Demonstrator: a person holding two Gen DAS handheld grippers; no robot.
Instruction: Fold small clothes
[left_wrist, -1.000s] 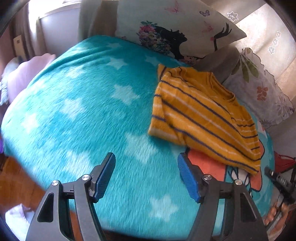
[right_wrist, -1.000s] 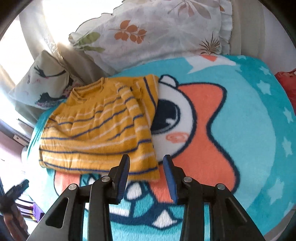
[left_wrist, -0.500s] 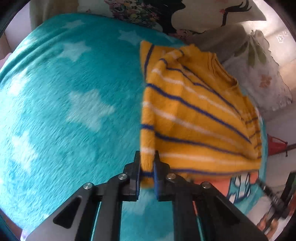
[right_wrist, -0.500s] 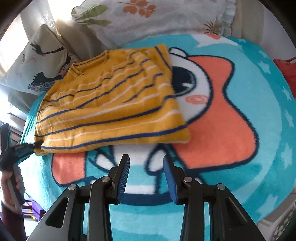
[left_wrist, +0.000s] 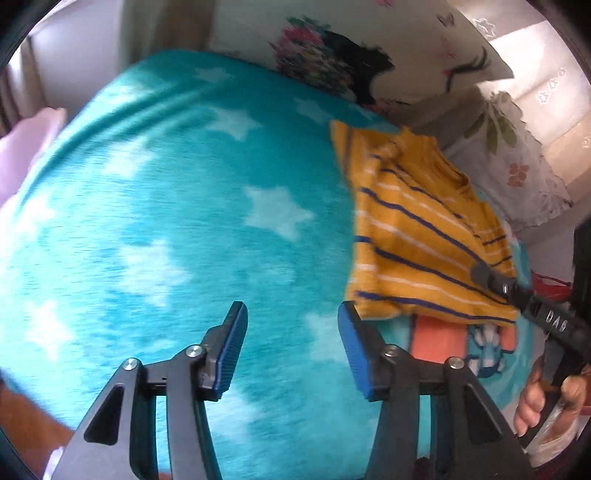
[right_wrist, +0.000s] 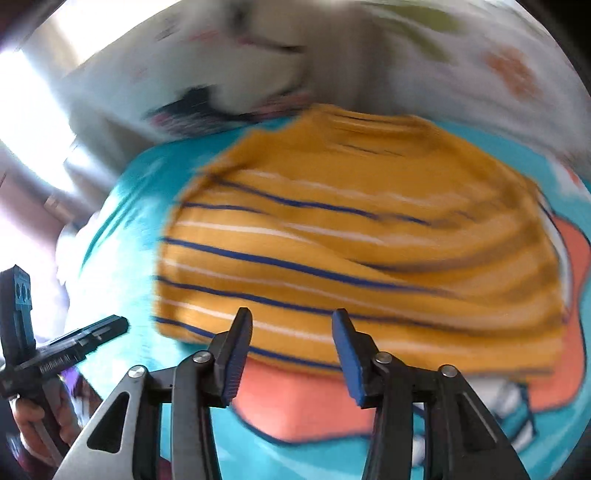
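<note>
Left wrist view: our left gripper hangs over a teal star-patterned blanket. Its blue-padded jaws have just been opening and stand apart with nothing between them. The yellow striped shirt lies just beyond the right jaw, folded, toward the pillows at the head of the bed.

From the right wrist view, blurred by movement, our right gripper hovers at the shirt's near hem. Its jaws have also just been opening. They are released, gripping nothing, though the hem sits just past the fingertips.

The shirt rests on the blanket's orange cartoon print. Its neckline points away from us toward the pillows and its hem faces us. In this view the folded bundle looks wider than it is deep, so its long axis seems to run left to right, parallel to the blue and white stripes.

We judge the next fold needs both grippers on the hem corners. To do it well, we should pinch all layers together, lift evenly, and carry the hem toward the neckline so the stripes stay aligned.
</note>
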